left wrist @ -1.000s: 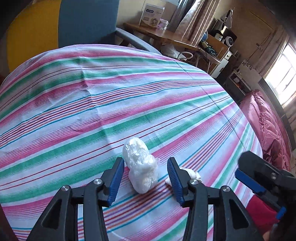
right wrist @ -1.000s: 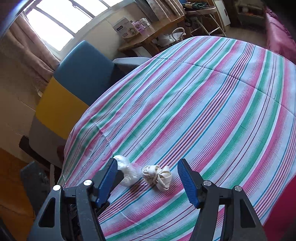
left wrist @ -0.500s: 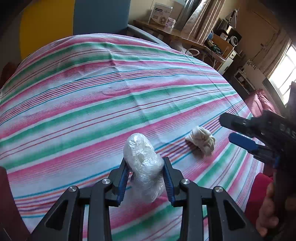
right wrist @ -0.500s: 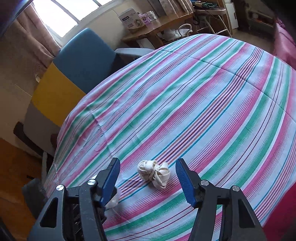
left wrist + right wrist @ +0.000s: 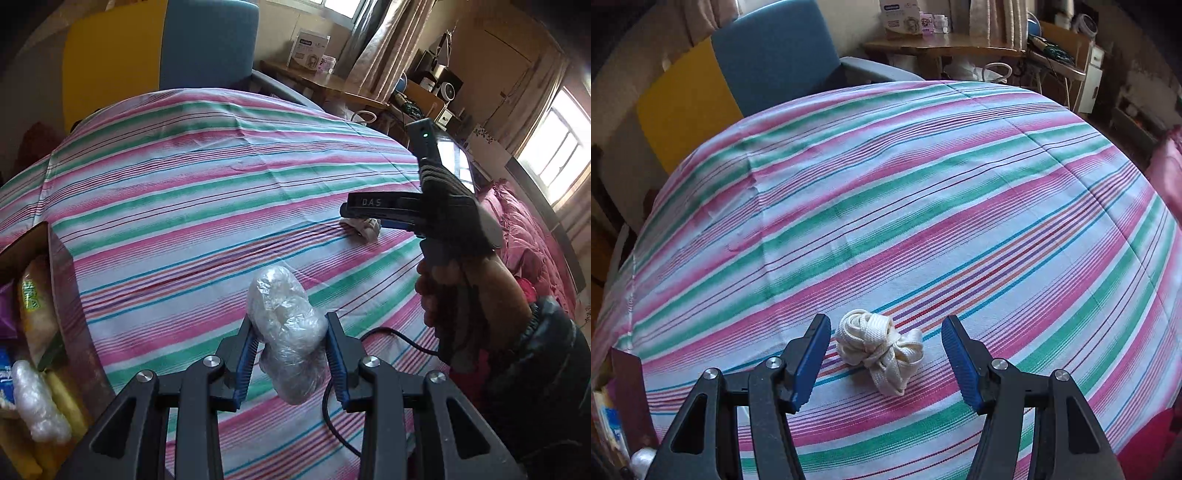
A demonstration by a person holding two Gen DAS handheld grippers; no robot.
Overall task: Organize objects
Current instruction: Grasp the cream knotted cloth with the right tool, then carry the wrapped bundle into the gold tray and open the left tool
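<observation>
My left gripper point(image 5: 290, 356) is shut on a clear plastic-wrapped bundle point(image 5: 286, 332) and holds it above the striped tablecloth point(image 5: 184, 206). My right gripper point(image 5: 886, 354) is open, its jaws on either side of a knotted cream cloth strap bundle point(image 5: 881, 349) that lies on the cloth. In the left wrist view the right gripper point(image 5: 391, 212) hovers over that cream bundle point(image 5: 365, 227), mostly hiding it.
A brown cardboard box point(image 5: 61, 295) at the table's left edge holds snack packets and another plastic-wrapped bundle point(image 5: 37, 406); its corner shows in the right wrist view point(image 5: 626, 387). A blue and yellow armchair point(image 5: 738, 70) stands behind the table. A black cable point(image 5: 388, 332) trails from the right gripper.
My left gripper closed on the plastic bundle, lifted it and swung left toward the box. My right gripper moved over the cream bundle and stays open.
</observation>
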